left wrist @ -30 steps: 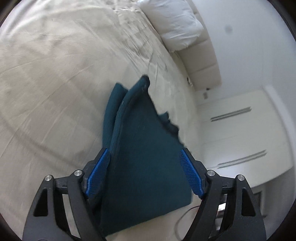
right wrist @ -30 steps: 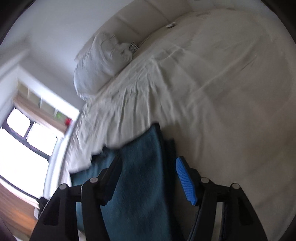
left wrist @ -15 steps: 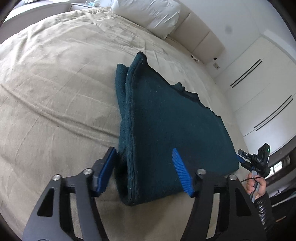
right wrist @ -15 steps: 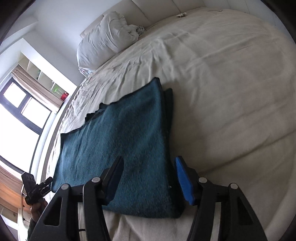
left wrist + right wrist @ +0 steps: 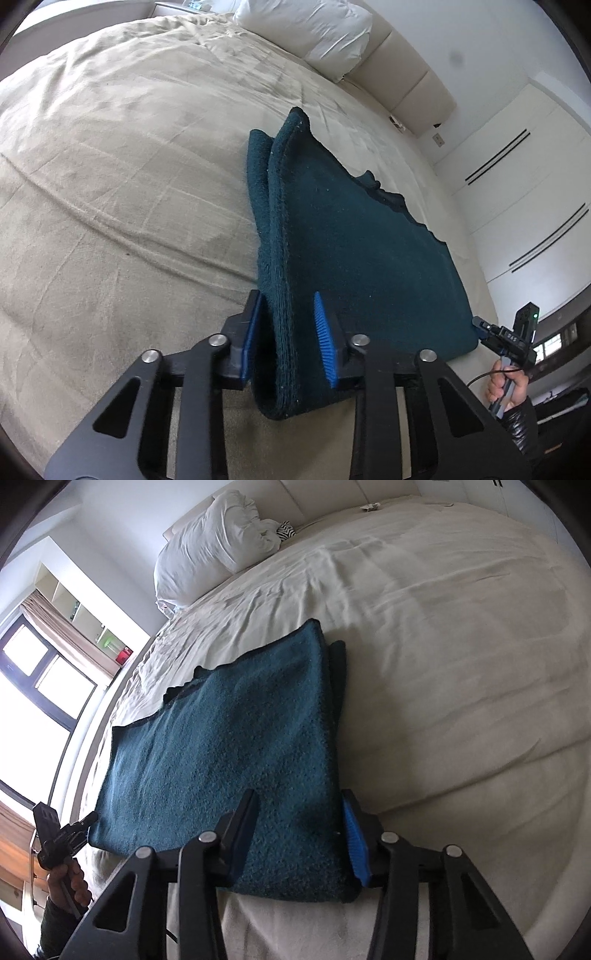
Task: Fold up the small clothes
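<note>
A dark teal fleece cloth (image 5: 351,240) lies folded in layers on the beige bed (image 5: 110,184). My left gripper (image 5: 288,336) straddles its near left folded edge. Its jaws are closing, and the blue pads (image 5: 323,339) squeeze the thick fold, which stands up between them. In the right wrist view the same cloth (image 5: 229,738) lies flat. My right gripper (image 5: 299,834) straddles the near right corner with its jaws closing; one pad (image 5: 354,842) is at the cloth's edge and the cloth is not bunched. Each view shows the other gripper at the far corner: the right gripper (image 5: 480,325), the left gripper (image 5: 90,818).
White pillows (image 5: 314,29) (image 5: 214,542) and a padded headboard (image 5: 406,81) stand at the bed's far end. White wardrobe doors (image 5: 524,177) are on one side, a window (image 5: 37,686) on the other. A person's hands (image 5: 506,384) (image 5: 66,882) hold the handles.
Both grippers have come down over the cloth's near corners and narrowed. The left jaws went from wide apart to tight on the folded edge. The right jaws narrowed less.
</note>
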`<act>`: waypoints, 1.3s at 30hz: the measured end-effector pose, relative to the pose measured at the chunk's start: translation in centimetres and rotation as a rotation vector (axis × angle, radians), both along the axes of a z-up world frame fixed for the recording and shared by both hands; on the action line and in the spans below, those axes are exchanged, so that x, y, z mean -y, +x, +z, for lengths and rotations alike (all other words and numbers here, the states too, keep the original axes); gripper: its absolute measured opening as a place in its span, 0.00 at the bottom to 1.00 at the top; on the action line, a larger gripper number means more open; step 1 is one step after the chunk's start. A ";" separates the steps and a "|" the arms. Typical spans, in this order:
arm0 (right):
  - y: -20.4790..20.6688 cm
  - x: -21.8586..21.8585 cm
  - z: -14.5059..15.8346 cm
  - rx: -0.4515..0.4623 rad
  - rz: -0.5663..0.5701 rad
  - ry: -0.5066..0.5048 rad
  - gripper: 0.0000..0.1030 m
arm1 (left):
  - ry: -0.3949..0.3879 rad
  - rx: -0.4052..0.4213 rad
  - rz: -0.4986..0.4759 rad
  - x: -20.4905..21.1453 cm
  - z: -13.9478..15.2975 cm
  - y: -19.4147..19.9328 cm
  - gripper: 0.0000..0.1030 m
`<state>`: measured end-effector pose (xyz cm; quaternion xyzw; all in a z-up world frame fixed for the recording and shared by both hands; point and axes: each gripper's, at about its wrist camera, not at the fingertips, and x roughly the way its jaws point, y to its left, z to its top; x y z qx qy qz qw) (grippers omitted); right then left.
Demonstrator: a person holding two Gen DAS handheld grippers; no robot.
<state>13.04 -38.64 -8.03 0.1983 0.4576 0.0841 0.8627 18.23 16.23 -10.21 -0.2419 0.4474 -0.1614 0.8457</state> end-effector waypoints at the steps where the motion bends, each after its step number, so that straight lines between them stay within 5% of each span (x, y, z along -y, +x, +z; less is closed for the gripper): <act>1: 0.0 0.0 -0.1 -0.003 0.004 -0.005 0.45 | 0.003 0.000 -0.006 0.1 0.0 0.0 0.20; 13: 0.7 -0.6 0.1 -0.009 0.029 -0.070 0.09 | 0.003 -0.031 -0.037 0.2 0.0 0.7 0.09; 24: -0.6 0.8 0.4 0.002 -0.013 0.035 0.07 | -0.008 0.004 -0.025 0.1 0.8 -1.3 0.07; 39: -1.2 1.2 -0.4 -0.007 0.006 0.036 0.07 | -0.024 0.013 -0.017 -0.1 0.6 -2.2 0.08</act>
